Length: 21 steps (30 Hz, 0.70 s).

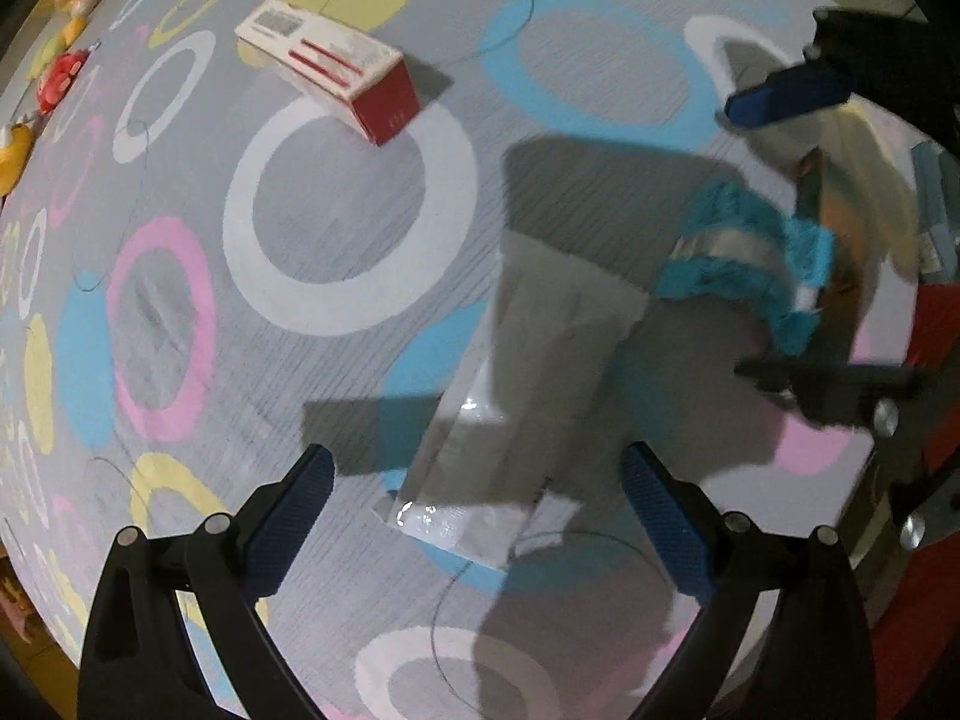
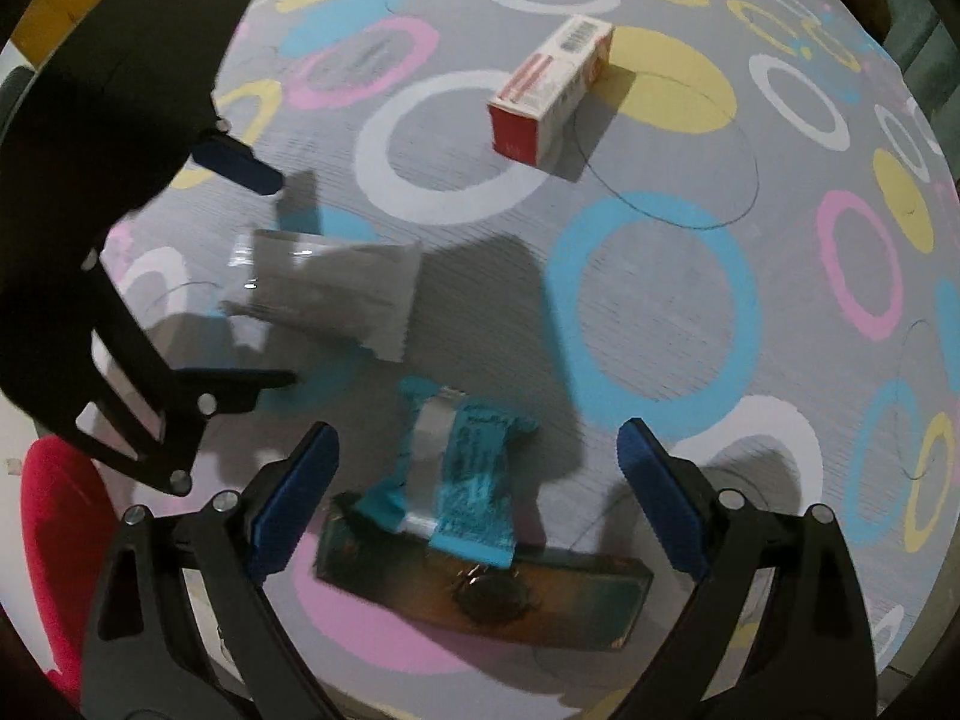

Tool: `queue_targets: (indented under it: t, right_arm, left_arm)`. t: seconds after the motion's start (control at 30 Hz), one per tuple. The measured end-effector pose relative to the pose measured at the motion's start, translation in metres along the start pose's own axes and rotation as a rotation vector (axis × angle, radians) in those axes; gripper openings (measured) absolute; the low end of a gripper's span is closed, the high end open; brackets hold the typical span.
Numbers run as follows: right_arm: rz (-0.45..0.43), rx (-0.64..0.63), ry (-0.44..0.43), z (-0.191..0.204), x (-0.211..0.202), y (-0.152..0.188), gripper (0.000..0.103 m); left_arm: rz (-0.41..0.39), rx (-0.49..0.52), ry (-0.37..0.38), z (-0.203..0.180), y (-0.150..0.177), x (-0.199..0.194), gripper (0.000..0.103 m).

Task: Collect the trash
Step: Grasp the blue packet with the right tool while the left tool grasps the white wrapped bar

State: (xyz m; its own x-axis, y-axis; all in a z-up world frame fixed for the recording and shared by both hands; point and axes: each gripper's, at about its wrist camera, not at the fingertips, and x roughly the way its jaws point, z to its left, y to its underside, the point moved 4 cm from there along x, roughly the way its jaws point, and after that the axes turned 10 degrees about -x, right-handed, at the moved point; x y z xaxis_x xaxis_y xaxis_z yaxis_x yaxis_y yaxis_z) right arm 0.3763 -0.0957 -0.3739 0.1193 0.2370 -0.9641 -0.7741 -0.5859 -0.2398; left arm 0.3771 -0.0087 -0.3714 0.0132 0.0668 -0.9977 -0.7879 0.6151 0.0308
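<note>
Directly below my left gripper (image 1: 477, 495), whose blue-padded jaws stood wide apart with nothing pressed between them, lay a flat silvery-grey wrapper (image 1: 510, 408); its glossy near end sat between the two pads, closer to the left one, touching neither as far as I could tell, and the rest ran away from the jaws up the cloth. My right gripper (image 2: 477, 492) also had its jaws spread wide and gripping nothing, and between its pads, a little nearer the left pad, I saw a crumpled blue wrapper (image 2: 462, 468) lying partly on top of a dark, flat teal-and-brown packet (image 2: 480, 606), which stretched across the gap low in that view. Whether either pad touched the packet I could not tell, as the picture was blurred. Beyond the jaws, from the left wrist view, the blue wrapper (image 1: 744, 252) showed to the right of the silvery one, with the other gripper's fingers (image 1: 780, 93) on either side of it. From the right wrist view the silvery wrapper (image 2: 336, 294) lay to the left, under the other gripper's black frame. Farther off on the table (image 1: 360, 360), covered in grey cloth with coloured rings, stood a red-and-white carton (image 1: 336, 69), well apart from both grippers. Some yellow and red items (image 1: 57, 78) sat at the table's far left edge.
</note>
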Motion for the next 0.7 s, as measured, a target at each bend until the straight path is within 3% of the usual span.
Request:
queue_targets:
  t: [0.07,0.17,0.27,0.33,0.43,0.7]
  right_arm:
    - [0.018,0.007,-0.002,-0.002,0.006,0.001,0.073]
    - [0.017,0.013,0.002,-0.004,0.009,0.002,0.069]
    - [0.01,0.013,0.014,-0.005,0.008,-0.001,0.053]
    - [0.007,0.018,0.017,-0.006,0.006,-0.001,0.047]
    - [0.006,0.03,0.026,-0.008,0.005,0.0,0.045]
    - [-0.025,0.069,0.071,-0.018,-0.015,-0.003,0.041]
  left_arm:
    - [-0.004,-0.004,0.018,0.0,0.0,0.001,0.09]
    - [-0.014,-0.003,0.028,-0.001,0.0,0.001,0.086]
    - [-0.03,0.009,0.029,-0.007,0.0,-0.004,0.074]
    - [-0.042,-0.011,0.028,-0.015,0.003,-0.009,0.06]
    - [-0.053,-0.046,0.016,-0.023,0.003,-0.013,0.049]
    - [-0.105,-0.19,-0.043,-0.041,0.018,-0.024,0.041]
